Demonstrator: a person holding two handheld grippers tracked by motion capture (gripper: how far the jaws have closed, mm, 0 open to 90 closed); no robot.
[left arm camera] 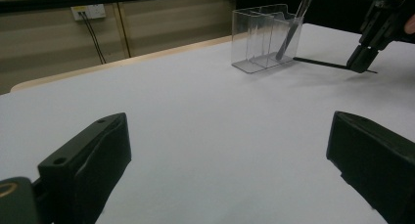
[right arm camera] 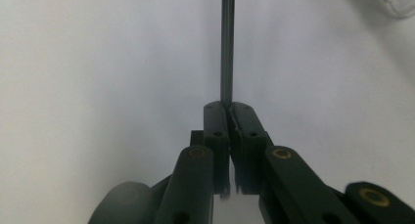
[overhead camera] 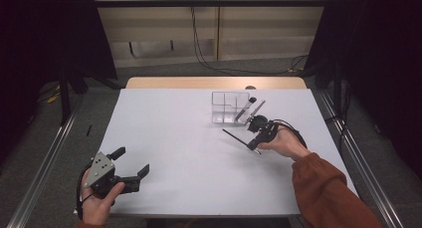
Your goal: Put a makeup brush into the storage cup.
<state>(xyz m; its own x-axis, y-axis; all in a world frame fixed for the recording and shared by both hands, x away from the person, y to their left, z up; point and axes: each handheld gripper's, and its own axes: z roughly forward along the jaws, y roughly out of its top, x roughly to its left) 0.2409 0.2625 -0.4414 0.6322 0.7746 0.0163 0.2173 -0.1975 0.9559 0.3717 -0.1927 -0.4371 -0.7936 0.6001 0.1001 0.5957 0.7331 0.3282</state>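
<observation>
A thin black rod lies low over the white table, right of centre. My right gripper is shut on it near its near end; in the right gripper view the rod runs straight out from the closed right gripper. Just beyond stands a clear compartment box with a dark pen-like item leaning in its right section. My left gripper rests at the near left corner, open and holding nothing. The left gripper view shows the left gripper, the box, the rod and the right gripper.
The table's far edge is a bare wooden strip. Metal rails run along both sides of the table. Cables hang on the wall behind. A person's orange sleeve comes in at the bottom right.
</observation>
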